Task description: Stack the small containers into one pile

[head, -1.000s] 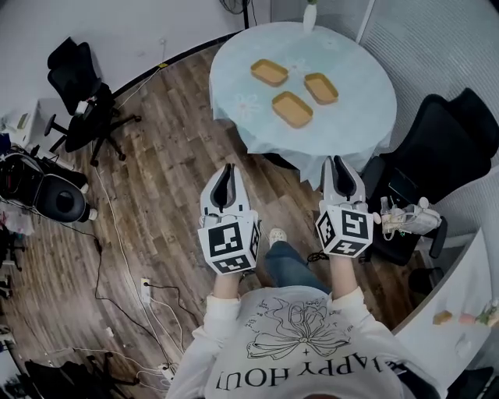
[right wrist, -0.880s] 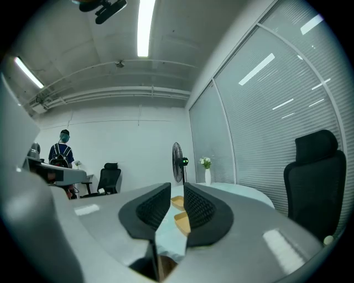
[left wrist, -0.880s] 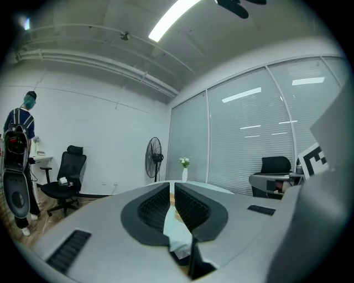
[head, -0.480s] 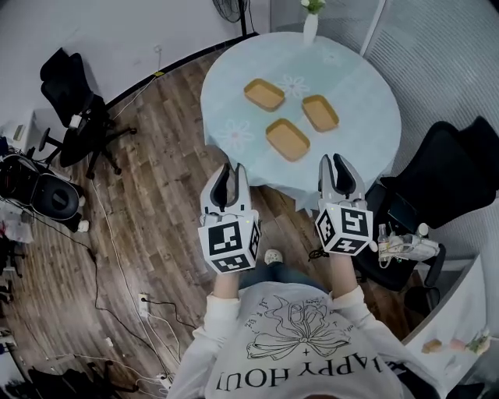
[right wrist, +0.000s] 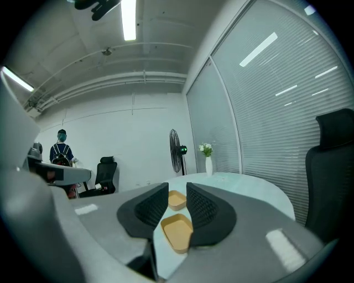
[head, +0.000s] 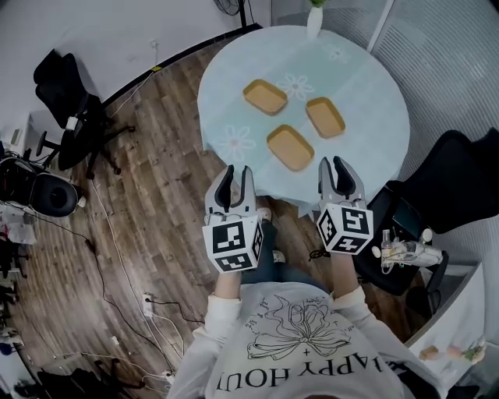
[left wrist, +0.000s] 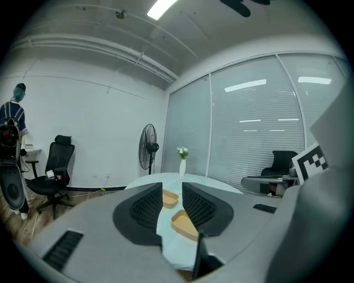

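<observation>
The left gripper (head: 236,173) is holding its fingers (left wrist: 145,207) spread apart with nothing between them; they have just been opening. The right gripper (head: 333,164) is holding its fingers (right wrist: 206,209) spread the same way, also just opened and pinching nothing. Both grippers are pointing away from the person, close to the near edge of a round desk (head: 374,86). Each gripper is carrying a marker cube (head: 232,245) printed with black-and-white squares; no words are showing on them.

Three shallow tan containers are lying apart on the desk, none stacked. The far-left container (head: 265,97) is sitting farthest away, the right container (head: 325,117) is lying to its right, and the nearest container (head: 290,147) is lying ahead of the gap between the two grippers.

The desk is wearing a pale blue cloth (head: 234,140) printed with white flowers. A white vase (head: 314,17) of flowers is standing at the desk's far edge.

Nearest of all, the person's white shirt (head: 300,343) is showing a flower drawing and capital letters that appear to read "HAPPY HOU", the rest being cut off. A black left chair (head: 66,93) and a black right chair (head: 460,179) are standing on the wood floor (head: 156,156).
</observation>
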A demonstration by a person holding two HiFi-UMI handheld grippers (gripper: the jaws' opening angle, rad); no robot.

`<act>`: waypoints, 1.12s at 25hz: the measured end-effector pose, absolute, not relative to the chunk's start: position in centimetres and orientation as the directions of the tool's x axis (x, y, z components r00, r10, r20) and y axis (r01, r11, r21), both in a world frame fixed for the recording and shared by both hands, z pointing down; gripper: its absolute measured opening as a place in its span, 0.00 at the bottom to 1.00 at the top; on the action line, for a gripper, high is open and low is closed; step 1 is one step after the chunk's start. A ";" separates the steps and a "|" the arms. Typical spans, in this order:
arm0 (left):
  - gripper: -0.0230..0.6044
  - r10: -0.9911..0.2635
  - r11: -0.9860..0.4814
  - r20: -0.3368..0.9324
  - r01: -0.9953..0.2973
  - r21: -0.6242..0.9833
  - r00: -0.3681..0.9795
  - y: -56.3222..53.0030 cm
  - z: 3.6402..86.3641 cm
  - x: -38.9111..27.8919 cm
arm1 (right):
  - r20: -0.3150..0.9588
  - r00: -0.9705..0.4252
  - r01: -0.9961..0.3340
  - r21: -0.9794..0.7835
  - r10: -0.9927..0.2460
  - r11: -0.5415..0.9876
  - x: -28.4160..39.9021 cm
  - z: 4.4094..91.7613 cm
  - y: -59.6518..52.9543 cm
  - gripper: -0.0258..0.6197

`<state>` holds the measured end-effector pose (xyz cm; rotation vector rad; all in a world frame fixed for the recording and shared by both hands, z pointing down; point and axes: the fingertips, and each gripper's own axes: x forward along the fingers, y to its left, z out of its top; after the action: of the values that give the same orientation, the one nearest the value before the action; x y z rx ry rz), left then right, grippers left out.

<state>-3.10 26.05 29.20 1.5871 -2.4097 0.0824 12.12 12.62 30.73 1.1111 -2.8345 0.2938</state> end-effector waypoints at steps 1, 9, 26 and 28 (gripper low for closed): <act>0.19 -0.895 0.402 0.248 -0.911 0.090 -0.370 25.5 29.5 -3.6 | 0.156 -0.733 -0.680 -0.148 -0.662 0.718 11.7 31.1 12.1 0.21; 0.21 -0.895 0.357 0.320 -0.929 0.093 -0.312 19.9 32.9 -7.4 | 0.235 -0.723 -0.687 -0.144 -0.650 0.712 8.4 34.7 7.3 0.22; 0.22 -0.851 0.214 0.515 -0.963 0.163 -0.102 9.3 41.3 -11.8 | 0.452 -0.642 -0.736 -0.136 -0.620 0.663 4.3 42.6 -0.2 0.22; 0.22 -0.845 0.199 0.529 -0.964 0.174 -0.079 8.6 42.3 -12.1 | 0.477 -0.627 -0.744 -0.134 -0.616 0.654 4.1 43.7 -0.7 0.22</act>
<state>-12.07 8.56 42.30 1.6799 -1.9578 0.2994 4.08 -0.70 43.72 1.0720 -2.4823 0.4509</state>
